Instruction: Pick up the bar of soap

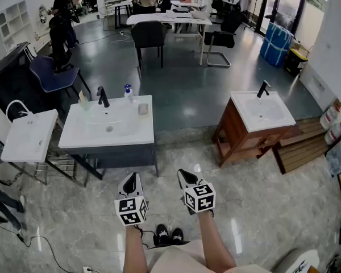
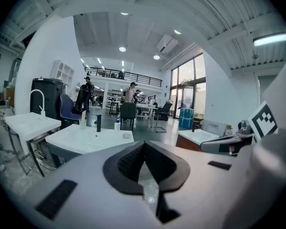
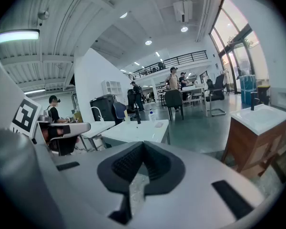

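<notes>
The bar of soap (image 1: pixel 143 108) is a small grey-white block. It lies near the right back corner of the white sink top (image 1: pixel 79 136), which sits on a dark cabinet. It also shows far off as a soap bar (image 2: pixel 127 135) in the left gripper view and as a soap bar (image 3: pixel 158 124) in the right gripper view. My left gripper (image 1: pixel 131 182) and right gripper (image 1: pixel 187 178) hover side by side over the floor, well in front of that sink. Both are shut and hold nothing, with the tips of the left gripper (image 2: pixel 144 144) and of the right gripper (image 3: pixel 143 144) meeting.
On the sink top stand a black faucet (image 1: pixel 103 97), a blue-capped bottle (image 1: pixel 128 93) and a pale bottle (image 1: pixel 83 100). A smaller white basin (image 1: pixel 28 135) stands to the left, a wooden vanity (image 1: pixel 256 121) to the right. Chairs, tables and people are farther back.
</notes>
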A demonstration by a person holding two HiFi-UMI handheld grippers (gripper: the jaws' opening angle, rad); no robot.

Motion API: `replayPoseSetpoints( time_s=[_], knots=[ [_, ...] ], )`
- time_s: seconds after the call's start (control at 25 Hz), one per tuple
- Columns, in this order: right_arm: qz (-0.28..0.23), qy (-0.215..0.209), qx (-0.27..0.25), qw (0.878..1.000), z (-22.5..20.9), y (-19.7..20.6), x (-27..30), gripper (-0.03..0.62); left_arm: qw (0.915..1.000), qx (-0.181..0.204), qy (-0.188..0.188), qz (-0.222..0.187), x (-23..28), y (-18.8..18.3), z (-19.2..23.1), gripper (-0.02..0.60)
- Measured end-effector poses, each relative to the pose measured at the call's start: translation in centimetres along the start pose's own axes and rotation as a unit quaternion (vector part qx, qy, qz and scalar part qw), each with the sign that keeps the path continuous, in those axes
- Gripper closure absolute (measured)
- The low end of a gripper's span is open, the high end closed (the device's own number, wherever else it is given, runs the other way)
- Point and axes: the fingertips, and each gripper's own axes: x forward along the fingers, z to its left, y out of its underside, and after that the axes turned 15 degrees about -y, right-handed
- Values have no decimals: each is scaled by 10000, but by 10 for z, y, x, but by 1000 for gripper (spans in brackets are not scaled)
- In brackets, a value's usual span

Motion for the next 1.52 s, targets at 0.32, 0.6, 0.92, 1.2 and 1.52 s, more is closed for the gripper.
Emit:
replayPoseSetpoints(
  time_s=[0.32, 0.6, 0.92, 1.2, 1.52],
  knots=[
    [-175, 217, 140, 9995, -20, 0, -15, 588, 10000, 34, 30, -36, 2, -2, -18, 574],
    [-278, 110, 393, 9988, -31, -3, -26, 588, 9998, 119, -52, -151, -4, -19, -23, 574],
    [-175, -143, 313, 9993, -40, -1, -7, 588, 9996, -13, -264, -116, 17, -14, -13, 574],
    [51, -4, 263, 9996, -70, -5, 26, 588, 9998, -66, -171, -105, 65, -17, -11, 574],
    [103, 61, 193, 9997, -104, -41, 83, 588, 9996, -235, -130, -132, 144, -44, 7, 574]
  ],
)
